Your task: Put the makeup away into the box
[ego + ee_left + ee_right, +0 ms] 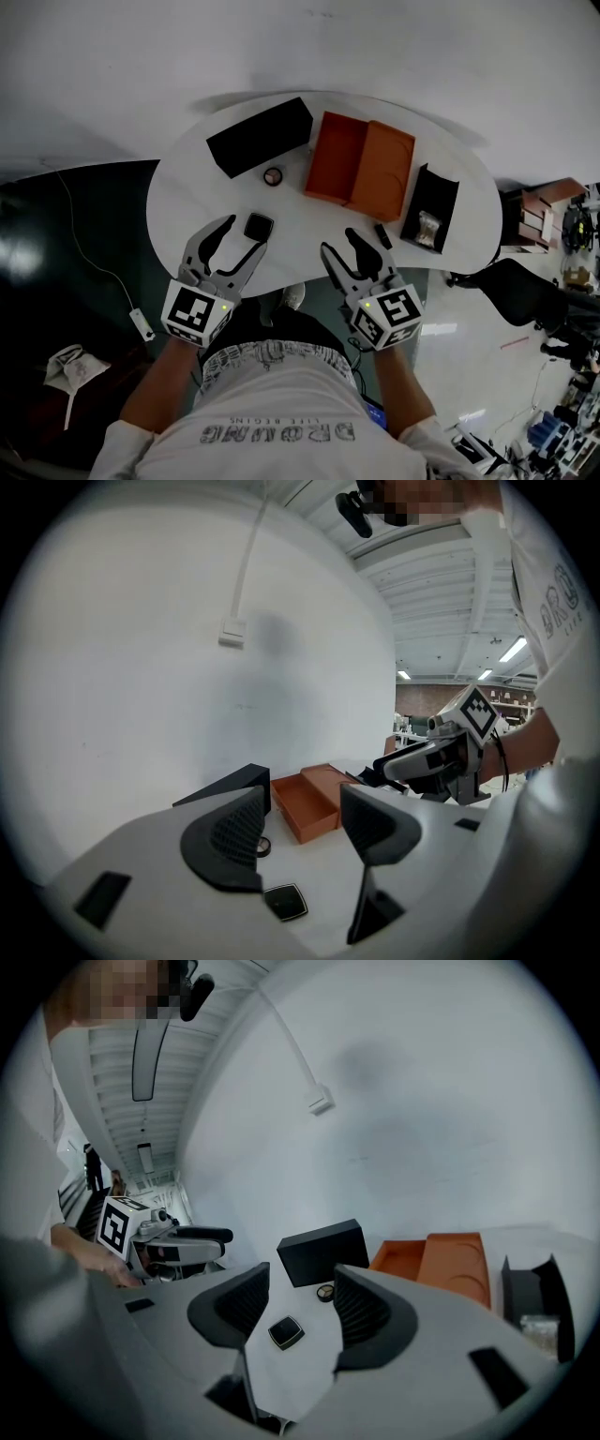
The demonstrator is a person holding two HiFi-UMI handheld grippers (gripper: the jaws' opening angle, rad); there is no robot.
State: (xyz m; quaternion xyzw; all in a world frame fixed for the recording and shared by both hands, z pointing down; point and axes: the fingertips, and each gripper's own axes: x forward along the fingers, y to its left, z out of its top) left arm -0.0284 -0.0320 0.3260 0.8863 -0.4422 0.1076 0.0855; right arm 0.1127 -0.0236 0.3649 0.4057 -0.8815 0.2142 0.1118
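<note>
Left gripper (242, 234), right gripper (339, 241): fingers apart, empty, over near edge of table (187, 187)

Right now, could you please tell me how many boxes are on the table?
3. A black box at the far left, an open orange box in the middle, and an open black box at the right edge. None appears to be hidden.
</note>
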